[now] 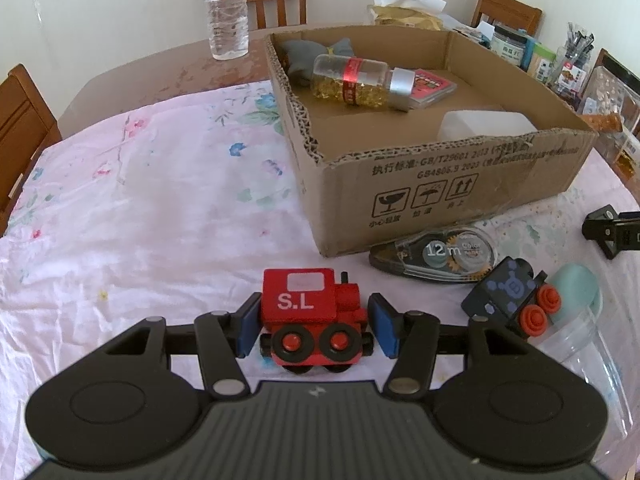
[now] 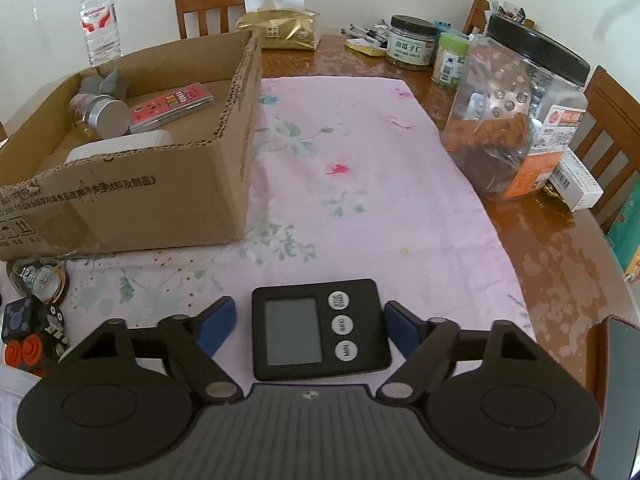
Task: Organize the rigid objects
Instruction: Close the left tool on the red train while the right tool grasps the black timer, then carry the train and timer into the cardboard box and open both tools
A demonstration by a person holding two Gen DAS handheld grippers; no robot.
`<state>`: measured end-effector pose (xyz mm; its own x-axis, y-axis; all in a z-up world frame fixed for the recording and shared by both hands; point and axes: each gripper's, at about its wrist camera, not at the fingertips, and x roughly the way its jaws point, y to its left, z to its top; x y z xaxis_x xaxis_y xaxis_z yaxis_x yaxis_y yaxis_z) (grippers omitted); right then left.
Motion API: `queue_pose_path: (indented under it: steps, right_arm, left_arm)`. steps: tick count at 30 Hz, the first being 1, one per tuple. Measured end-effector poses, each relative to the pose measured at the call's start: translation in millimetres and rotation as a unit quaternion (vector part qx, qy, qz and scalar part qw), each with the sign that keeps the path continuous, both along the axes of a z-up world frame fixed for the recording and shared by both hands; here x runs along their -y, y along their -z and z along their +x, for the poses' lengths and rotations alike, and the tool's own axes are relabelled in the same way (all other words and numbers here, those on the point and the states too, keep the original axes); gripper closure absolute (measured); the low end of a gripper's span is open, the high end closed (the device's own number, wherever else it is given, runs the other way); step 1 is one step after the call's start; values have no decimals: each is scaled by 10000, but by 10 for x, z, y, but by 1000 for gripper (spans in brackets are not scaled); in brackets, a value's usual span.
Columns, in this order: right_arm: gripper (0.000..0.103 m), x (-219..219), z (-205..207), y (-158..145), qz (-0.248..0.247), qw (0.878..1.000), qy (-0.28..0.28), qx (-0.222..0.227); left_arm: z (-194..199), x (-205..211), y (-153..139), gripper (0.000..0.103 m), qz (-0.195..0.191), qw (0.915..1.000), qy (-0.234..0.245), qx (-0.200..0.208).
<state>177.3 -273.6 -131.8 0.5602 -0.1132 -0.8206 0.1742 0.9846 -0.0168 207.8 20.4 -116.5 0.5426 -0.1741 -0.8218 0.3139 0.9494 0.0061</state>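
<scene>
A red toy train (image 1: 316, 316) marked "S.L" stands on the pink cloth between the blue pads of my left gripper (image 1: 316, 328); the jaws are open with small gaps on both sides. A black digital timer (image 2: 318, 328) lies flat on the cloth between the blue pads of my right gripper (image 2: 308, 328), also open and apart from it. An open cardboard box (image 1: 460, 188) holds a bottle of yellow capsules (image 1: 360, 82), a red card pack (image 1: 434, 84), a grey item and a white container (image 1: 484, 124).
A correction tape (image 1: 440, 258), a black toy train car (image 1: 508, 292) with red wheels and a clear cup (image 1: 576, 320) lie right of the red train. A water bottle (image 1: 226, 12), jars (image 2: 516, 112), a tissue pack (image 2: 280, 28) and chairs ring the table.
</scene>
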Motion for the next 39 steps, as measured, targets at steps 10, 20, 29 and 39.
queue_pose_path:
  steps: [10, 20, 29, 39]
  right_arm:
    - [27, -20, -6, -3, -7, 9999, 99, -42]
    - [28, -32, -29, -83, -4, 9996, -236, -151]
    - [28, -41, -95, -318, -36, 9972, -738, -126]
    - [28, -65, -150, -889, 37, 9895, -1417, 271]
  left_arm:
    - [30, 5, -13, 49, 51, 9995, -162, -248]
    - [3, 7, -107, 50, 147, 9994, 131, -270]
    - [-35, 20, -408, 50, 83, 9982, 455, -389]
    - [96, 235, -1007, 50, -132, 9962, 836, 189]
